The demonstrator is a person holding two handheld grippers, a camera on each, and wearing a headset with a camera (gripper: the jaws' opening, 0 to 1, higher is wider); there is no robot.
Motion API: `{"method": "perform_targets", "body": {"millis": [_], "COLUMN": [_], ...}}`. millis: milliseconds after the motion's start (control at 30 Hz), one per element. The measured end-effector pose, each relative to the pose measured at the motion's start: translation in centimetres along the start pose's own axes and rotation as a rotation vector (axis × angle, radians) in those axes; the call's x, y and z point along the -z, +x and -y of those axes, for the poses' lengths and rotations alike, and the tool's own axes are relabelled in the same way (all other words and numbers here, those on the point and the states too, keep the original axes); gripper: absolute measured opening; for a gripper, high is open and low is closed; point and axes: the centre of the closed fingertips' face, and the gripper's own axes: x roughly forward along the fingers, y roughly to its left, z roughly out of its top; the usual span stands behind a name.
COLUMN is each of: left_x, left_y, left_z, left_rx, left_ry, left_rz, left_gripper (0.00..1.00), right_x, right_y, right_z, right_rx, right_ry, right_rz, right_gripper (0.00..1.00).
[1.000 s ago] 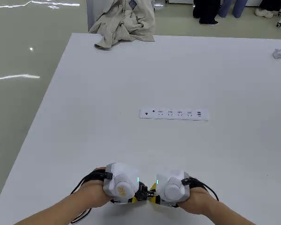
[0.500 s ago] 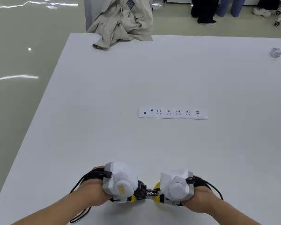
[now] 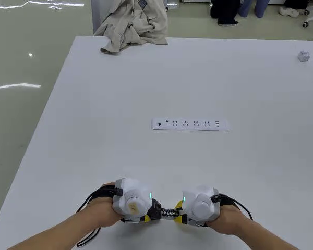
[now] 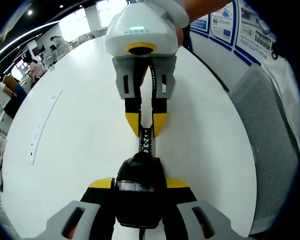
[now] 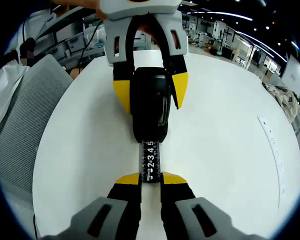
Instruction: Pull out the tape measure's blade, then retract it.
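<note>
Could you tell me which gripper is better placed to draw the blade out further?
Right: the right gripper pinches the blade tip, while the left gripper anchors the tape measure case.

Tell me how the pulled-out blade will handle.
Thin and narrow, the blade probably flexes easily. Only a short stretch spans from the case to the right gripper, so it likely holds straight. Held by its tip, it may slip if the fingers loosen.
</note>
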Motion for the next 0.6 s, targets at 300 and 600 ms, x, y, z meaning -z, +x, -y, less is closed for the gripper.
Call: {"method": "perform_targets", "body": {"millis": [300, 600], "left_x": [0.0, 0.0], "left_y": [0.0, 0.1], "left_z": [0.0, -0.1], "left_rx": [0.002, 0.004], "left_ry": [-0.003, -0.002], "left_rz": [-0.003, -0.004], "left_gripper": [0.33, 0.33], "right_x": [1.0, 1.8], "right_y": [-0.7, -1.2], "right_z": [0.2, 0.2], "right_rx": [0.006, 0.008], "right_ry": [0.004, 0.008], "right_rz": [-0.005, -0.016], "right_gripper": [0.13, 0.13]}}
